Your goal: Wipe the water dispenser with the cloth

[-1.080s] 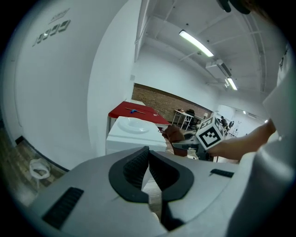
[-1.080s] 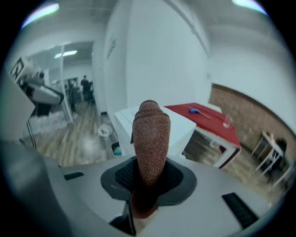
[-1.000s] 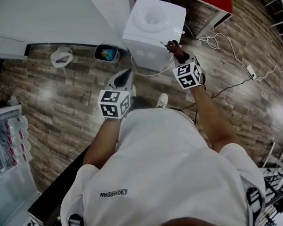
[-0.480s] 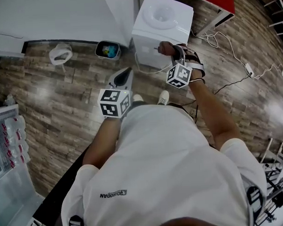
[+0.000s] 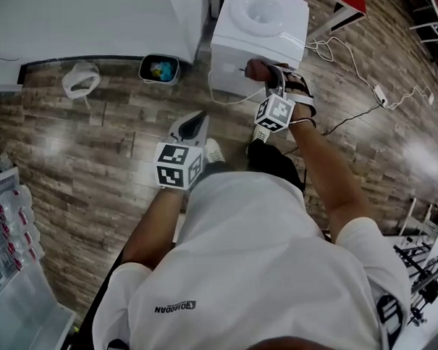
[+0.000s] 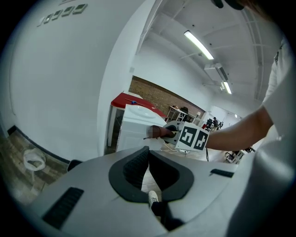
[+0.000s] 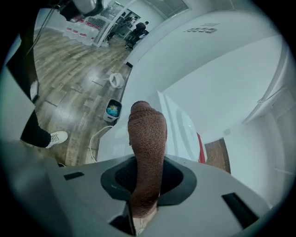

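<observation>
While the head view gave only a brown lump at the tip of the right gripper (image 5: pixel 265 76), the right gripper view showed the cloth (image 7: pixel 147 139) clamped upright between both jaws, its folded end standing against the white dispenser (image 7: pixel 181 130). Only the head view showed the dispenser's top with its round well, and the cloth meeting the upper edge of the front face. The left gripper view caught that contact from the side and showed the left gripper (image 6: pixel 148 156) with its tips together on nothing, a shoe (image 6: pixel 152 198) and floor visible in the gap below them. Compared with a second earlier, the right gripper had moved from the dispenser's right front corner to the front face, the person had stepped closer, and the left gripper had stayed low in front of the body, well apart from the dispenser.
</observation>
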`<state>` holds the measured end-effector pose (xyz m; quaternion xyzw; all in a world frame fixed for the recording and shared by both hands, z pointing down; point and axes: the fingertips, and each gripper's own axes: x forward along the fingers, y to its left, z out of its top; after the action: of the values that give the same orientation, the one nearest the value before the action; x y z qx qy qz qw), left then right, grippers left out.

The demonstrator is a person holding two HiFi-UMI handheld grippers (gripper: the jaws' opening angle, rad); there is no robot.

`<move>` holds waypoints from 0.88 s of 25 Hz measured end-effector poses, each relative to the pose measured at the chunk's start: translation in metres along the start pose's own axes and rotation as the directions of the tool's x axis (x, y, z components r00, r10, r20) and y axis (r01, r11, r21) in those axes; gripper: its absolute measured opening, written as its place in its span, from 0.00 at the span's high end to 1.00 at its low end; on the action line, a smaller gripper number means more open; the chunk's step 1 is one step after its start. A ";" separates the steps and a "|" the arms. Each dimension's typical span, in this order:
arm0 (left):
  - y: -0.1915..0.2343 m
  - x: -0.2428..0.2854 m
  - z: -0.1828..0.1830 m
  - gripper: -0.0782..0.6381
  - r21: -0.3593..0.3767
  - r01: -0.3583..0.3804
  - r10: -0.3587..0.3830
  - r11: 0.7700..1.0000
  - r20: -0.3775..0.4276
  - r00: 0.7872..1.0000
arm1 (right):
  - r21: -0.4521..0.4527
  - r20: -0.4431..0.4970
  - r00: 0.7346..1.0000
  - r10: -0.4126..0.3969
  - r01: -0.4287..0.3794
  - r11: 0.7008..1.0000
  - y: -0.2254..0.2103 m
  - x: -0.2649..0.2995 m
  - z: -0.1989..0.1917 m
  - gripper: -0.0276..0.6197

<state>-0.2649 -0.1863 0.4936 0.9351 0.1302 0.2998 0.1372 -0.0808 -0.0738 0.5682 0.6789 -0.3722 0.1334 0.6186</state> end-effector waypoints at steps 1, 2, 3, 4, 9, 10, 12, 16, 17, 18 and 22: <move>0.003 0.001 -0.002 0.89 -0.009 -0.002 0.002 1.000 -0.004 1.000 | 0.008 -0.006 1.000 0.007 -0.007 1.000 0.005 0.003 -0.001 0.83; 0.007 0.003 -0.004 0.89 -0.017 -0.006 0.006 1.000 -0.009 1.000 | 0.012 -0.010 1.000 0.013 -0.013 1.000 0.011 0.007 -0.002 0.83; 0.011 0.005 -0.005 0.89 -0.028 -0.012 0.012 1.000 -0.012 1.000 | 0.013 -0.013 1.000 0.017 -0.017 1.000 0.016 0.012 -0.003 0.83; 0.014 0.008 -0.006 0.89 -0.043 -0.020 0.019 0.999 -0.015 1.000 | 0.015 -0.016 1.000 0.021 -0.021 1.000 0.020 0.017 -0.004 0.82; 0.018 0.019 -0.011 0.89 -0.073 -0.032 0.030 0.997 -0.036 0.999 | 0.011 -0.018 0.999 0.050 -0.049 0.999 0.046 0.041 -0.012 0.83; 0.019 0.022 -0.012 0.89 -0.068 -0.033 0.030 0.997 -0.044 0.999 | 0.009 -0.021 0.998 0.057 -0.057 0.998 0.052 0.047 -0.013 0.83; 0.021 0.030 -0.014 0.89 -0.062 -0.035 0.031 0.997 -0.057 0.998 | 0.012 -0.030 0.997 0.073 -0.072 0.997 0.062 0.058 -0.016 0.82; 0.015 0.038 -0.012 0.89 -0.070 -0.026 0.022 0.997 -0.057 0.998 | 0.036 -0.062 0.991 0.116 -0.114 0.993 0.088 0.076 -0.025 0.82; 0.013 0.040 -0.011 0.89 -0.073 -0.023 0.019 0.997 -0.054 0.998 | 0.042 -0.068 0.989 0.129 -0.127 0.991 0.095 0.081 -0.028 0.82; 0.011 0.041 -0.011 0.89 -0.076 -0.021 0.017 0.997 -0.054 0.998 | 0.047 -0.074 0.987 0.141 -0.138 0.989 0.102 0.087 -0.030 0.82; 0.006 0.046 -0.018 0.89 -0.079 -0.021 0.014 0.997 -0.079 0.997 | 0.066 -0.094 0.979 0.179 -0.173 0.983 0.124 0.110 -0.039 0.82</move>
<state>-0.2385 -0.1739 0.5345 0.9175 0.1152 0.3423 0.1666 -0.0769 -0.0692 0.7383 0.6533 -0.3957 0.2320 0.6023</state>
